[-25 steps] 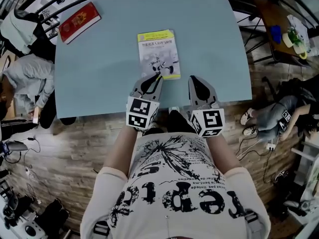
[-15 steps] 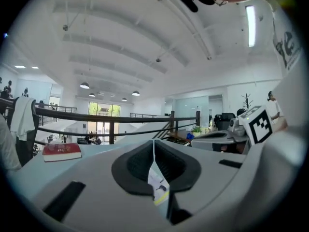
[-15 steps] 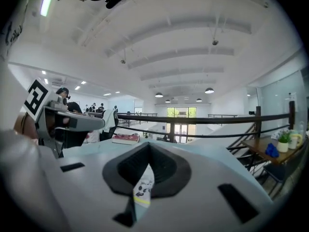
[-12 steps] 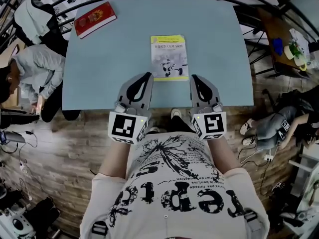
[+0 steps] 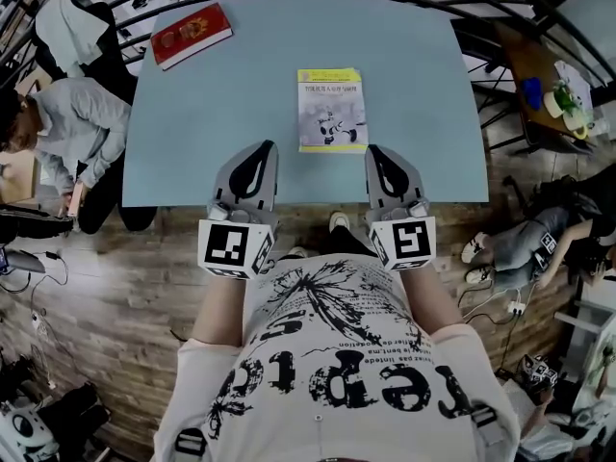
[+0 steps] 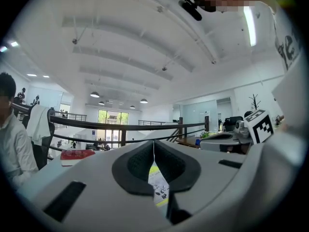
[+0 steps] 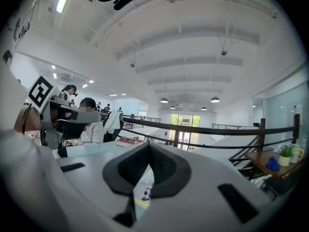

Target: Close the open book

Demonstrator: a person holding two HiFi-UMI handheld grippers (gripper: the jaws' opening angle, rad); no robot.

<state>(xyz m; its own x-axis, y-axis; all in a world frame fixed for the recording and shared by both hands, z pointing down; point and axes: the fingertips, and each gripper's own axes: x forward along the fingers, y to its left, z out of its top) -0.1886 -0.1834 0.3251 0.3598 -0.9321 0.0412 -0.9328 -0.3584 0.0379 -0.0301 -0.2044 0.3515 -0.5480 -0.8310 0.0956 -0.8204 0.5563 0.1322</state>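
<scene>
book [image 5: 331, 110] closed on table [image 5: 212, 123]; red book [image 5: 191, 35] at far corner

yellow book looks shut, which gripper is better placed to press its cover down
Right, narrowly: the right gripper ends close to the yellow book, the left gripper farther aside. Both are shut, empty.

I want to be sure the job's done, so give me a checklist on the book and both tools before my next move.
1. Yellow book closed, cover up: ok.
2. Yellow book lying flat on the table: ok.
3. Left tool shut, empty: ok.
4. Right tool shut, empty: ok.
5. Both tools apart from the yellow book: ok.
6. Red book closed, at the far corner: ok.
</scene>
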